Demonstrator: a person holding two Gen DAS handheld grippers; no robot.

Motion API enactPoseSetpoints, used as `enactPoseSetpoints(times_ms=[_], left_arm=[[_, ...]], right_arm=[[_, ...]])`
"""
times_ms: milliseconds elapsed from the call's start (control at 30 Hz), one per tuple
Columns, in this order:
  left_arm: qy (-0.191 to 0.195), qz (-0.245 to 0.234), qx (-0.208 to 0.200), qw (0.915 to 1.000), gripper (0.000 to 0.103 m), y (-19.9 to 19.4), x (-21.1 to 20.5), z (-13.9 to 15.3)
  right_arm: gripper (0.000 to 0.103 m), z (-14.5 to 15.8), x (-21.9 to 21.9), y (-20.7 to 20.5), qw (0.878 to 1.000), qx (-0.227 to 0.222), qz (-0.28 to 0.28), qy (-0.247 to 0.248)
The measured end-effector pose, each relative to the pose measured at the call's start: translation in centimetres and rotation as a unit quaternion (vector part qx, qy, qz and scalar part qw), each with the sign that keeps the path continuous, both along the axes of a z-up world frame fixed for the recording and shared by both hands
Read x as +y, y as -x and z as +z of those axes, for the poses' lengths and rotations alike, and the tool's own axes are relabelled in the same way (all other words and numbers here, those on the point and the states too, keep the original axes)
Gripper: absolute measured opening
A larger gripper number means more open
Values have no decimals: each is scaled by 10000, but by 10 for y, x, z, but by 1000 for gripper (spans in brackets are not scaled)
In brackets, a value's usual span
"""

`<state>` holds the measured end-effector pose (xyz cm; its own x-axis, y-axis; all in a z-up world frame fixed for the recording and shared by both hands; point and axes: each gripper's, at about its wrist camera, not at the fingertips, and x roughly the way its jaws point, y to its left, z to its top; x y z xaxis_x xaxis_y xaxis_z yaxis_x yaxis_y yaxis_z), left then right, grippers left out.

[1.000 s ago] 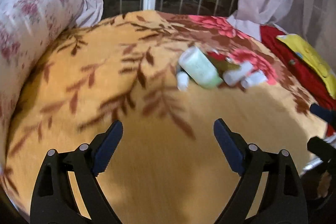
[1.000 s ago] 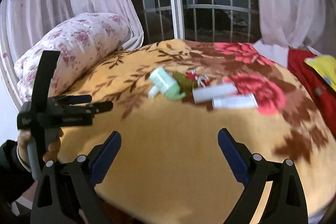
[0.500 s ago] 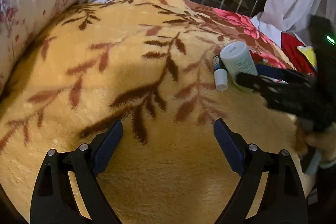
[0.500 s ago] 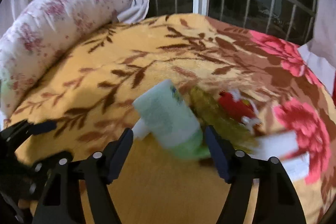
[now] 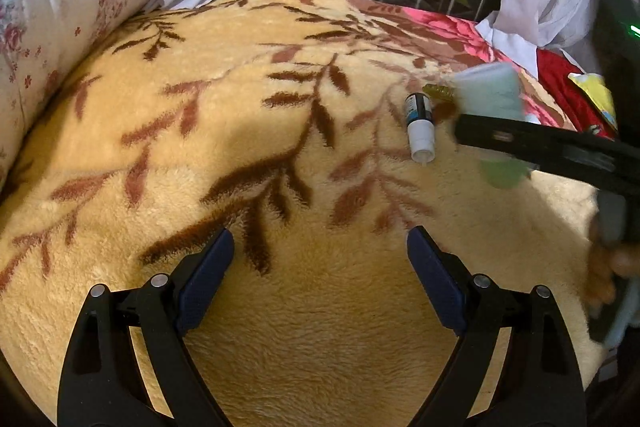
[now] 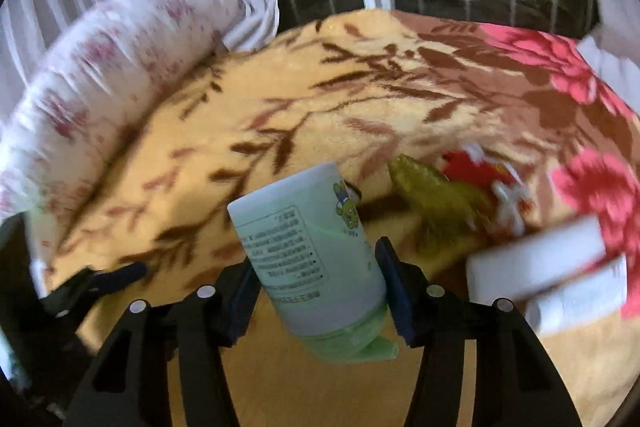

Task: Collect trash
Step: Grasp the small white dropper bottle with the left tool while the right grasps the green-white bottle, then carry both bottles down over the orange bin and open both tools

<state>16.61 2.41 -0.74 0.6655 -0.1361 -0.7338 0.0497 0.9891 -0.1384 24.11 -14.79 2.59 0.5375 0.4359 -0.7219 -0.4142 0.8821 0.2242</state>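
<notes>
We see the pale green bottle (image 6: 316,251) tilted, its flat bottom pointing up and away, its green cap low toward the camera. It sits between the fingers of the right claw (image 6: 316,291), which press its sides just above the blanket (image 6: 280,95). Beside it lie a green wrapper (image 6: 436,203) and a white tube (image 6: 536,259). Our left claw (image 5: 318,267) gapes wide, holding nothing, near a small dropper bottle (image 5: 418,125).

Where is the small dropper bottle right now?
In the left wrist view, the dropper bottle lies on the blanket, right of centre, just left of the green bottle.
</notes>
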Motion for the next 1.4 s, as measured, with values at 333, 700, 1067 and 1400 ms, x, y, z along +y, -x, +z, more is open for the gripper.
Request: enactPoseSetpoints(times_ms=[333,700,1067,1400], left_arm=[[-389,0,135,9992,88,-4,-11,-2],[-436,-410,165,9981,88,-38,-43,16],[-812,-648,409,9938,87,-95,-98,8],[-885,-470,403,9941,23,-119,-97,-3]], right_arm=[[55,0,-67,71,9946,-571,-823,254],[52,-24,-97,67,9852,-588,-1606,72],[52,-25,-123,81,9700,-749,-2255,-520],[52,-28,-126,79,9702,-656,-2235,-669]])
